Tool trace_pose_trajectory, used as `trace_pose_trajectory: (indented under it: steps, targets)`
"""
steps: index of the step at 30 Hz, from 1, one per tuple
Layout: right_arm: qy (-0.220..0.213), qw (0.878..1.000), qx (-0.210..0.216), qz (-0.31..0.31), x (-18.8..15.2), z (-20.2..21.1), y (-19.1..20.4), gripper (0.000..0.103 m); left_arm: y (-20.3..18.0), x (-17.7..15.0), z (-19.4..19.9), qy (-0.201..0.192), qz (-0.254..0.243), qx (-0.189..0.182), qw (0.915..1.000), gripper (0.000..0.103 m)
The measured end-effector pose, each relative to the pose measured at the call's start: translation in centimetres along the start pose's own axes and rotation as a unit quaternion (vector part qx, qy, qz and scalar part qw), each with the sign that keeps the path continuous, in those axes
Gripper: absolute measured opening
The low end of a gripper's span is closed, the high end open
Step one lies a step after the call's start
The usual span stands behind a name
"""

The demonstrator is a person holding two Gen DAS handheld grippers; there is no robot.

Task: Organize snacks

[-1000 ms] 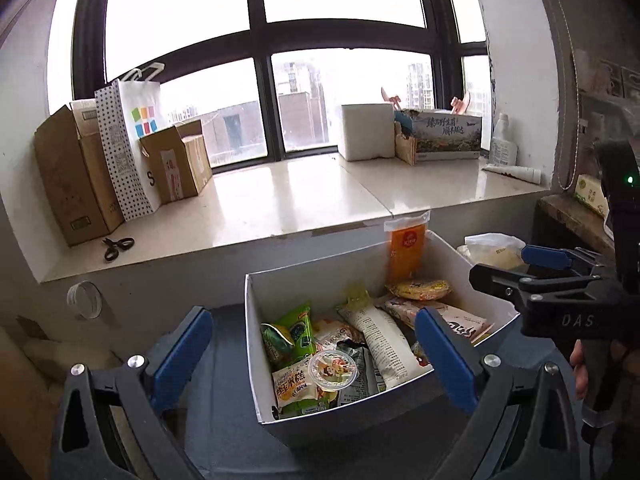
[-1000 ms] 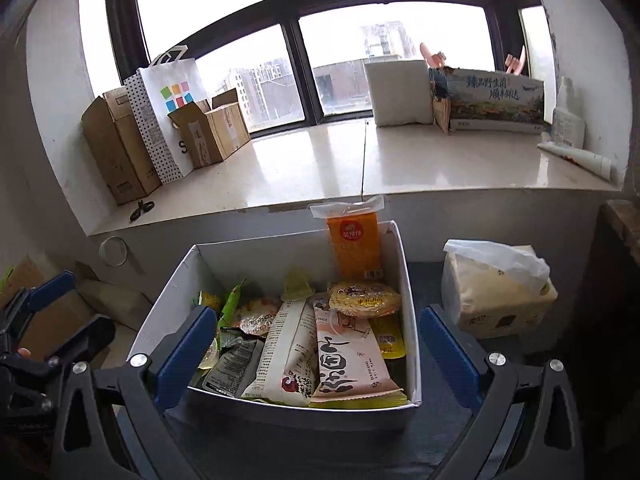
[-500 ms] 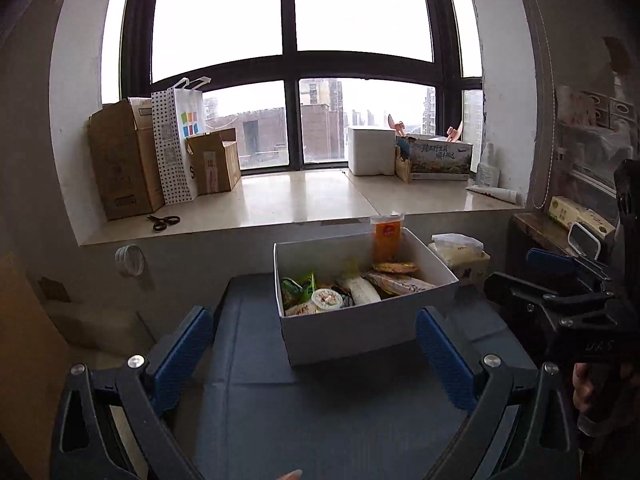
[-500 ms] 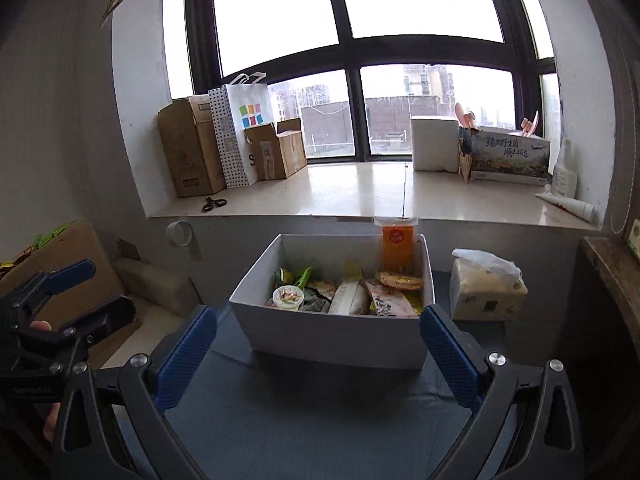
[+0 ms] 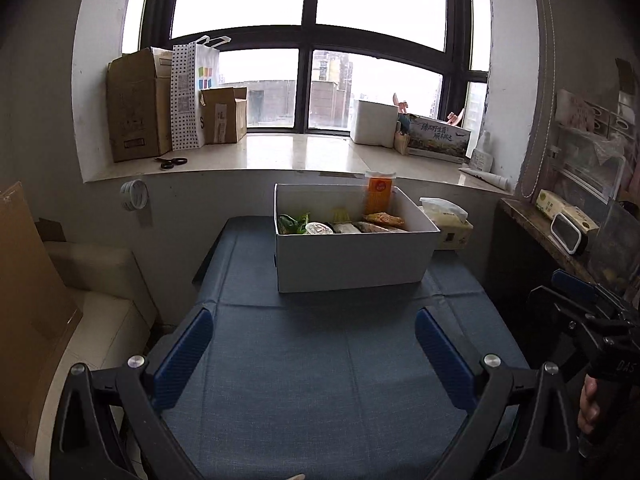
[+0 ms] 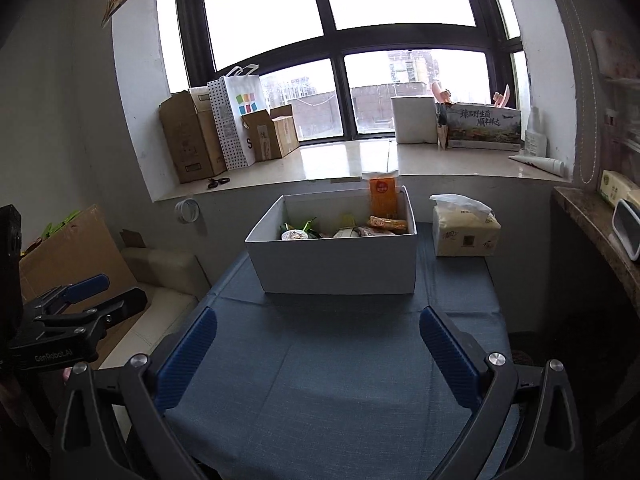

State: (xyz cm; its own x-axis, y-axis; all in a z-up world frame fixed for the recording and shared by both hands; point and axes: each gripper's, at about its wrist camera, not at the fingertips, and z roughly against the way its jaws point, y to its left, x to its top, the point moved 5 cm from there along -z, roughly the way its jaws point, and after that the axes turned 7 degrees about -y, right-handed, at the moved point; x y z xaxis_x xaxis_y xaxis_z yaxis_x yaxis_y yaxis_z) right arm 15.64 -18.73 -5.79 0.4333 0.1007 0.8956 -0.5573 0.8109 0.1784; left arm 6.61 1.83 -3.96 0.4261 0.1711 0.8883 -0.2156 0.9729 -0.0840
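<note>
The left tool [image 5: 314, 354] hangs over the near part of the tabletop [image 5: 320, 380] with its blue-padded fingers [image 5: 184, 356] spread wide and nothing between them. The right tool [image 6: 318, 354] is held the same way — fingers far apart, empty — above the near edge of the blue cloth.

The white box [image 6: 340, 260] stands at the far edge of the tabletop, close under the window sill [image 6: 340, 160], well apart from both tools. Snacks lie inside it: an orange pouch [image 6: 383, 196] upright against the far wall, a round sealed cup [image 6: 294, 235] and green packets [image 6: 298, 226] toward the left side, flat wrapped packs [image 6: 386, 224] toward the right. A tissue pack [image 6: 464, 230] sits at the far right corner — just beside the box, whether touching it I cannot tell.
</note>
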Motion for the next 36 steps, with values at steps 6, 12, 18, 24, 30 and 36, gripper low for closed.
trace_pose_trajectory:
  steps: [6,12,18,24,30,36]
  targets:
    - [0.019,1.0,0.0,-0.003,-0.9,-0.9,-0.1,0.103,-0.2,0.0,-0.8,0.009,-0.002,-0.003,1.0,0.103]
    - [0.02,1.0,0.002,0.001,-1.0,-0.8,0.2,0.103,-0.3,0.2,-0.6,0.001,-0.01,0.0,1.0,0.103]
    - [0.014,1.0,0.002,0.002,-0.8,-0.4,0.4,0.103,-0.3,0.1,-0.6,0.003,-0.01,-0.003,0.9999,0.103]
    - [0.016,1.0,-0.002,0.002,-0.9,-0.3,0.3,0.103,-0.3,0.1,-0.4,0.0,-0.011,-0.003,0.9999,0.103]
    - [0.018,1.0,-0.002,0.004,-0.9,-0.4,0.4,0.103,-0.3,0.0,-0.4,0.001,-0.009,-0.006,0.9999,0.103]
    - [0.02,1.0,-0.004,0.007,-0.9,-0.4,0.5,0.103,-0.2,0.0,-0.5,0.002,-0.008,-0.007,0.9999,0.103]
